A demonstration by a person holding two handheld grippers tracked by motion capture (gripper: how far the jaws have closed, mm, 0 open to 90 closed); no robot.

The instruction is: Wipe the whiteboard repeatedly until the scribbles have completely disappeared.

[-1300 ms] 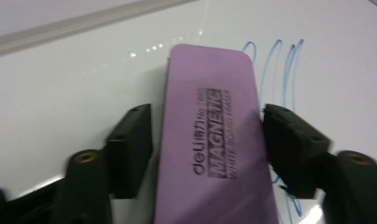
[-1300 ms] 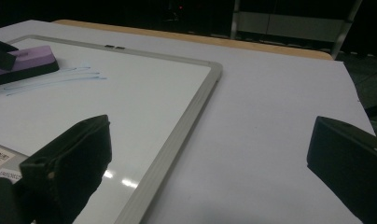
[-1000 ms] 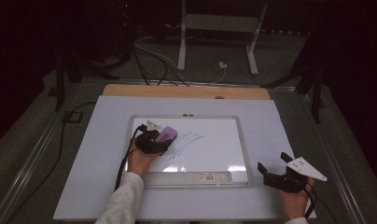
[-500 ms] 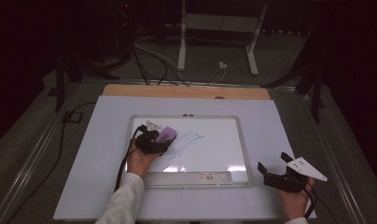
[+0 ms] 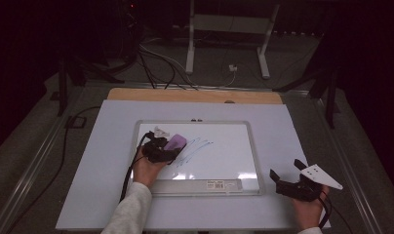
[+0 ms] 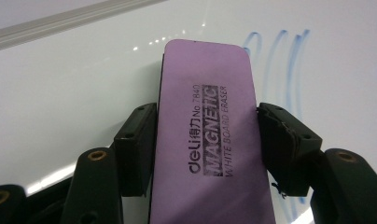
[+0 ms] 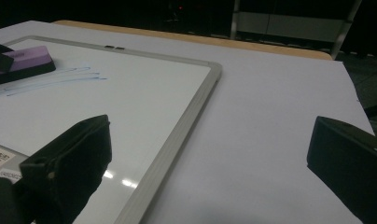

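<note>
- On the white-covered desk (image 5: 107,161) lay a framed whiteboard (image 5: 224,156), with blue marker strokes (image 5: 195,148) across its upper middle.
- At the board's left part, the left gripper (image 5: 158,148) pinched a purple eraser (image 5: 174,143) between its two black fingers (image 6: 135,149), held by the person's left hand (image 5: 145,168).
- From the left gripper view, the eraser (image 6: 210,135) sat lengthwise between the fingers, one pad pressed to each long side, its far end reaching well past the fingertips; the printed top read "MAGNETIC WHITE BOARD ERASER".
- The eraser lay on the board, just beside the near ends of the blue strokes (image 6: 280,60), which ran on beyond its right corner.
- Off the board's lower right corner, the right gripper (image 5: 287,180) rested over the desk in the right hand (image 5: 309,209), a grey three-cornered plate (image 5: 321,176) on top.
- Its fingers (image 7: 70,163) stood spread wide apart with nothing between them, the board's frame (image 7: 177,135) running between them in the right gripper view.
- That view also caught the eraser (image 7: 23,63) far off at the board's other side.
</note>
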